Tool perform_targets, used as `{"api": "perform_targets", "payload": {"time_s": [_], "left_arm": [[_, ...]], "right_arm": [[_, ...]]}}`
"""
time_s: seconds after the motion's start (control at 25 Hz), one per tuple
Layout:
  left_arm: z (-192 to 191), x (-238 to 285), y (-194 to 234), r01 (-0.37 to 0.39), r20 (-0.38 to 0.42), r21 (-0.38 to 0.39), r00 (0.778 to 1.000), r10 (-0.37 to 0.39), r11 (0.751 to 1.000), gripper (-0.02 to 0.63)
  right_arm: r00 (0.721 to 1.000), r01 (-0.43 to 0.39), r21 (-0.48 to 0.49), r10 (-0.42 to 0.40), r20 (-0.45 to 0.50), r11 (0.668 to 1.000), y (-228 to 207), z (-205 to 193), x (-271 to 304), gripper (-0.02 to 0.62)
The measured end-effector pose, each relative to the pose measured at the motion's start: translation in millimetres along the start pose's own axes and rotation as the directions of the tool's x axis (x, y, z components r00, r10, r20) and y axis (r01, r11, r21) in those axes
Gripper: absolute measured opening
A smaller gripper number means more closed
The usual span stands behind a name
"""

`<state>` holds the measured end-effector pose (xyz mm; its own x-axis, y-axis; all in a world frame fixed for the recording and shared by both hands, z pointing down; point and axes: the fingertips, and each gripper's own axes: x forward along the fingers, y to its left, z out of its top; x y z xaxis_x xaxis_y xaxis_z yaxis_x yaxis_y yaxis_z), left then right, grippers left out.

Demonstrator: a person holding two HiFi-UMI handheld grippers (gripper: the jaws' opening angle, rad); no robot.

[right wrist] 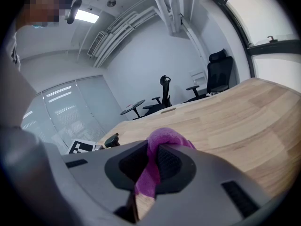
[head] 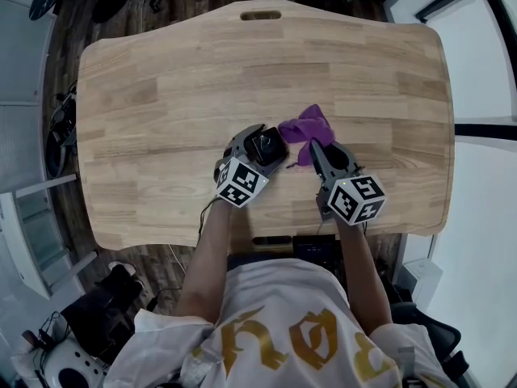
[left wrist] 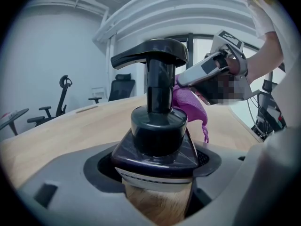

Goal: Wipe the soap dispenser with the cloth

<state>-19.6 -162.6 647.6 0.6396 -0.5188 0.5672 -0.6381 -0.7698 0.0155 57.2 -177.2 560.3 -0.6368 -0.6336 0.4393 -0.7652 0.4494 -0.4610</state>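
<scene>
You are gripping the soap dispenser with your left gripper. Its jaws are closing on the bottle's body from both sides, just below the shoulder. The dispenser is standing on the wooden table, with the table's near edge on your side of it and most of the bare wood stretching beyond it.

The dispenser is showing a glossy black pump head with a flat spout, which points left in the left gripper view. Under the head a black stem is running down into a rounded black collar. Below the collar a dark, shiny shoulder is sloping outward, a pale band is running under that shoulder, and an amber-brown body is showing between the jaws. From the head view you are seeing only its black top.

Your right gripper is pinching the purple cloth, its jaws clamping a fold that is bulging out past the tips. The cloth is bunching just to the right of the dispenser and slightly beyond it. In the left gripper view it is sitting right behind the stem and appears to be touching it, with a loose tail hanging down on the dispenser's right.
</scene>
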Motion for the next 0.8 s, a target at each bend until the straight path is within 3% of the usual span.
{"api": "perform_targets", "payload": {"time_s": [0.4, 0.6, 0.8], "left_arm": [[0.4, -5.5, -10.9, 0.007, -0.005, -0.088, 1.000, -0.008, 0.996, 0.379], [18.4, -18.2, -6.6, -0.004, 0.082, -0.189, 0.996, 0.020, 0.982, 0.377], [38.2, -35.7, -3.9, 0.027, 0.146, -0.183, 0.989, 0.000, 0.983, 0.377]], "right_arm": [[1.000, -0.002, -0.004, 0.002, 0.007, 1.000, 7.1, 0.4, -6.9, 0.038], [1.000, -0.001, -0.014, 0.001, 0.015, 1.000, 10.7, 4.9, -11.5, 0.038], [0.999, -0.006, -0.028, 0.007, 0.033, 1.000, 17.8, 11.6, -21.2, 0.038]]}}
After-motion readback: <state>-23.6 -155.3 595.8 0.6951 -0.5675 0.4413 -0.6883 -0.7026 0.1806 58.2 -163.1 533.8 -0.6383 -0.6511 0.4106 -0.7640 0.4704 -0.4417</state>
